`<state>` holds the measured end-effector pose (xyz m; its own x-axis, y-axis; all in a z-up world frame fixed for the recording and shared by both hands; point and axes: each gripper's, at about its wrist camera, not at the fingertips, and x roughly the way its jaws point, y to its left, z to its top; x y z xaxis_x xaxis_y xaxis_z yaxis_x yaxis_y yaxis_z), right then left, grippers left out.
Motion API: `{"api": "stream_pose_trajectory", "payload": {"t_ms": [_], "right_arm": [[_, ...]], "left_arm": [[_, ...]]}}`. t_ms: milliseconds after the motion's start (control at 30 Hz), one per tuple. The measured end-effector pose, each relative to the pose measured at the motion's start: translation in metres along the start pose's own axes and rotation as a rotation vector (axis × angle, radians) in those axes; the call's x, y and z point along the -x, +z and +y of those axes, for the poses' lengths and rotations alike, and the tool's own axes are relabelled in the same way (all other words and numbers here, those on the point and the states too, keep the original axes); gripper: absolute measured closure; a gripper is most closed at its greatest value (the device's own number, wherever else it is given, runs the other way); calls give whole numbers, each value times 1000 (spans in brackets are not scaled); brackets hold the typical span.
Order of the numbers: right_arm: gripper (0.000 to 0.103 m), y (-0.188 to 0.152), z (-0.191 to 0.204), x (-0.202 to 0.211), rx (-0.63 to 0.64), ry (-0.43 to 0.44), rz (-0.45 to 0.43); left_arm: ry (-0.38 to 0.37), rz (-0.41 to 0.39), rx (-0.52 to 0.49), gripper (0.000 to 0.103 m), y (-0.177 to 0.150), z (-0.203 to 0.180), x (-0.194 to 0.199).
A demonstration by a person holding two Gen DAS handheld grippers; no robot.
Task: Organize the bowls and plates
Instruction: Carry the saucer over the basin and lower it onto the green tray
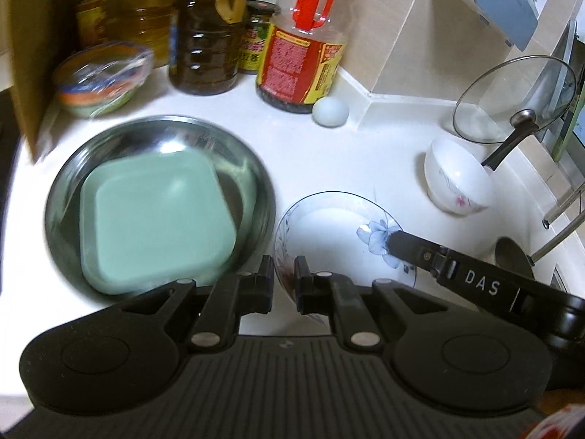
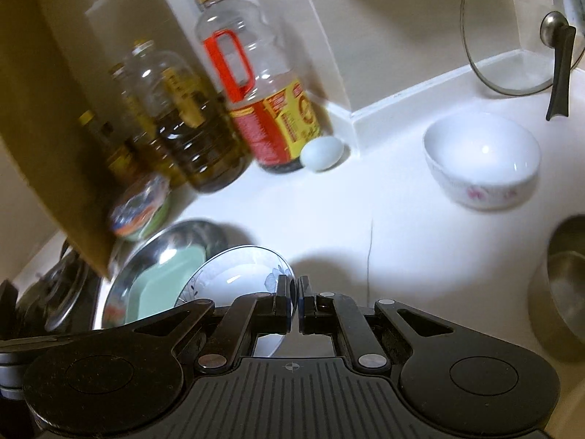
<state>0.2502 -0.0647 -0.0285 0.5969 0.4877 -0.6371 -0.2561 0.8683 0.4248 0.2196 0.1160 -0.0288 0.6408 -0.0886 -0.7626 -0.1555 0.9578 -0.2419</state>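
Note:
A glass plate with blue flowers [image 1: 329, 230] is held between both grippers above the white counter. My left gripper [image 1: 284, 278] is shut on its near rim. My right gripper [image 2: 296, 294] is shut on its right rim [image 2: 241, 274]; one right fingertip [image 1: 396, 243] shows over the plate in the left wrist view. A green square plate [image 1: 157, 219] lies in a round steel dish [image 1: 252, 168] to the left; both also show in the right wrist view [image 2: 164, 278]. A white bowl with pink flowers [image 1: 457, 179] [image 2: 482, 161] stands on the counter at the right.
Oil and sauce bottles [image 1: 303, 47] stand along the back wall, with a pale egg [image 1: 331, 109] beside them. A wrapped bowl [image 1: 104, 77] sits back left by a cardboard sheet [image 1: 29, 55]. A glass lid [image 1: 512, 98] leans at the right. A steel pot [image 2: 563, 285] stands far right.

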Motion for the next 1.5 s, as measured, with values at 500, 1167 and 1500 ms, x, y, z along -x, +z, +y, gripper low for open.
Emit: {"api": "stream_pose_trajectory", "payload": {"t_ms": [500, 1167, 1500], "right_arm": [[99, -49, 33, 27, 93, 132, 76], [99, -24, 100, -47, 100, 126, 62], [99, -10, 107, -87, 73, 67, 74]], "left_arm": [[121, -52, 133, 93, -63, 21, 68], [118, -70, 131, 93, -5, 102, 47], [88, -36, 110, 93, 22, 128, 9]]}}
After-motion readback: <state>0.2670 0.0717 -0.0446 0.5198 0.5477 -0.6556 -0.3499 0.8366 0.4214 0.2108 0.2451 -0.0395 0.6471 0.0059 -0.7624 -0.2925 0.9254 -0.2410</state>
